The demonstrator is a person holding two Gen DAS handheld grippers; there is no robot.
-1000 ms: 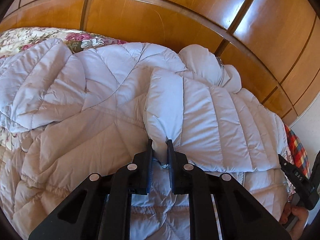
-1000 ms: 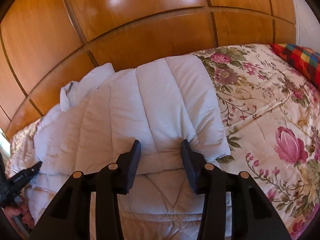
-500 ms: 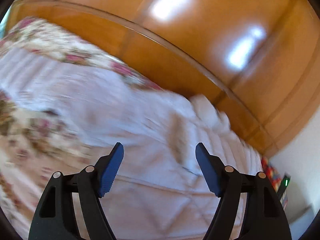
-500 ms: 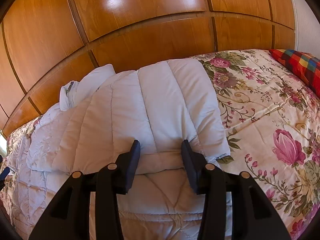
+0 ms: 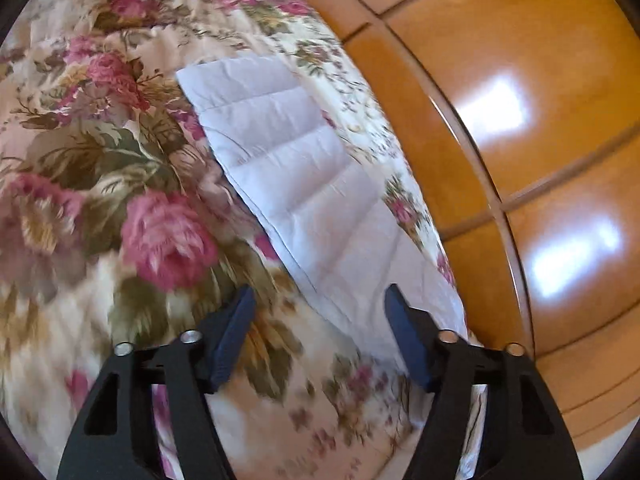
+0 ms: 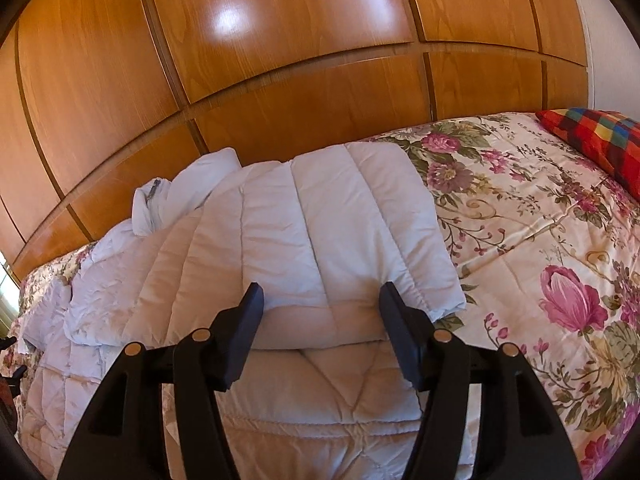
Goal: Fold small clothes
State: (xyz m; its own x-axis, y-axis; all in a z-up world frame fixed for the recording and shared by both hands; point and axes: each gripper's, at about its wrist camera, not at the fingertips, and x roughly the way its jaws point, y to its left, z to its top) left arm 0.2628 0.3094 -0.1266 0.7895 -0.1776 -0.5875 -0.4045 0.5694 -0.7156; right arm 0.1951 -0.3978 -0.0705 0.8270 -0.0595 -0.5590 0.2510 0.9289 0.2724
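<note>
A pale lilac quilted jacket (image 6: 320,232) lies on the bed, one sleeve folded across its body and its collar (image 6: 180,192) bunched toward the wardrobe. My right gripper (image 6: 320,300) hovers over the folded sleeve's near edge. Its jaws are opening, and the padded edge sits between them untouched. The left wrist view shows the jacket's other sleeve (image 5: 288,160) stretched flat over the floral cover. My left gripper (image 5: 320,304) is tilted above the sleeve's near end. Its jaws are closing but stand well apart, with the fabric below them and not pinched.
A floral bedspread (image 6: 540,260) covers the bed. Glossy wooden wardrobe panels (image 6: 300,60) rise right behind it. A checked red cushion (image 6: 600,140) lies at the far right. A dark piece of the other gripper shows at the left edge of the right wrist view (image 6: 8,360).
My left gripper let go of the folded sleeve, swung sideways along the bed to the other sleeve and rolled. My right gripper stayed put and its jaws widened.
</note>
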